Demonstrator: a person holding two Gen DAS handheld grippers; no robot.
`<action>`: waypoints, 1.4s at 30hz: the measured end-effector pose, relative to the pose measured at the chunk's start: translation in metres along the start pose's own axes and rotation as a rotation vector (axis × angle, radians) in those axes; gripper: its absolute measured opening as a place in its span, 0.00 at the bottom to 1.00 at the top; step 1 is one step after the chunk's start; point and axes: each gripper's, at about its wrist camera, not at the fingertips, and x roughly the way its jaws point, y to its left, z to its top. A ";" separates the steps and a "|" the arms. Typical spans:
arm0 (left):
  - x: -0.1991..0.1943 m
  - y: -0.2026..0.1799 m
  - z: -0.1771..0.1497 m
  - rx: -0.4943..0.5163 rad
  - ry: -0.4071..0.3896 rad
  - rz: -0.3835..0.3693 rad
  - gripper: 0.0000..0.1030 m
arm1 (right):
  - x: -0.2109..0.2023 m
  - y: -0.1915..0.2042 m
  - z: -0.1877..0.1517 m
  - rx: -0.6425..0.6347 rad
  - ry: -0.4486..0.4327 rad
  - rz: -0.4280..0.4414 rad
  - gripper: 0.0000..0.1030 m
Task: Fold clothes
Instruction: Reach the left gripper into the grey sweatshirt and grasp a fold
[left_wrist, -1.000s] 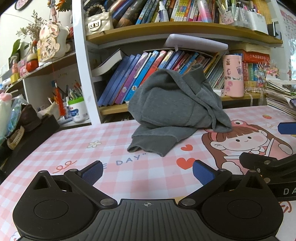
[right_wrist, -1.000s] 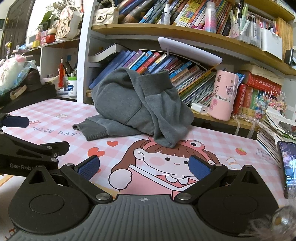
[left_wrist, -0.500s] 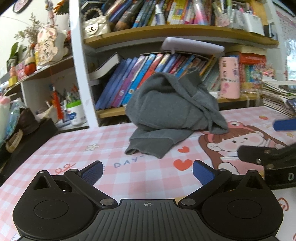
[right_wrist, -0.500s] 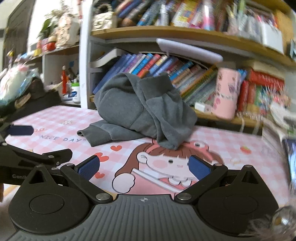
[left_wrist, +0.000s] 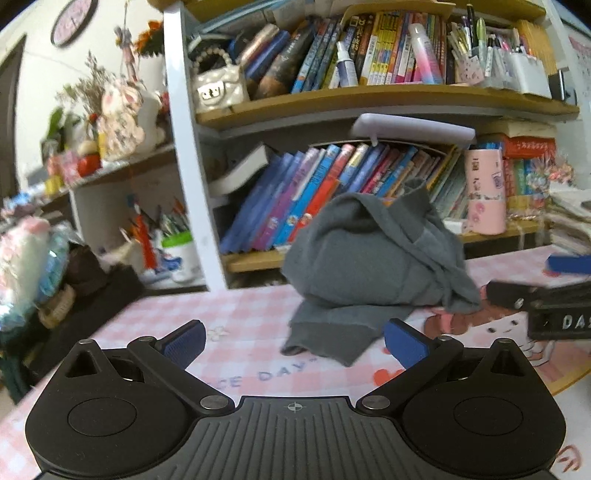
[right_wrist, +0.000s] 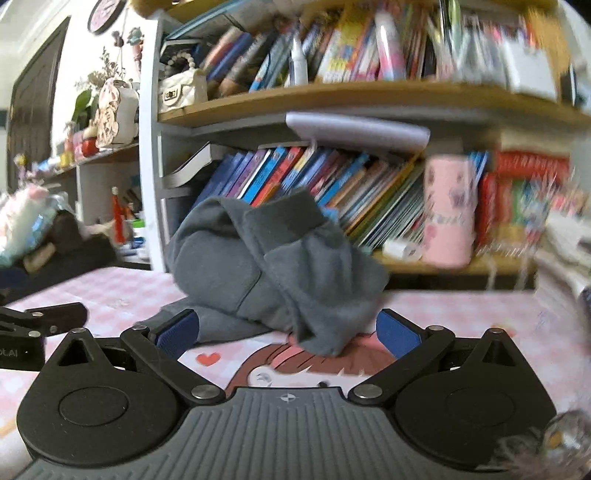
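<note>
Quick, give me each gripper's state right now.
Left gripper: open, holding nothing, short of the grey sweatshirt.
Right gripper: open, holding nothing, close up to the sweatshirt.

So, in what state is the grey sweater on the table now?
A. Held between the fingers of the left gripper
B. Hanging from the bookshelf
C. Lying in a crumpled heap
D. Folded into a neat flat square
C: the grey sweater sits bunched on the table, with both grippers open and short of it.
</note>
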 end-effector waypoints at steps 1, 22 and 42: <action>0.004 -0.002 0.002 0.004 0.020 -0.014 1.00 | 0.001 -0.004 0.000 0.020 0.012 0.007 1.00; 0.065 -0.080 0.017 0.234 0.022 -0.059 1.00 | 0.003 -0.049 -0.007 0.192 0.104 0.013 1.00; 0.150 -0.055 0.063 0.246 0.115 0.017 1.00 | 0.009 -0.054 -0.011 0.228 0.147 0.016 1.00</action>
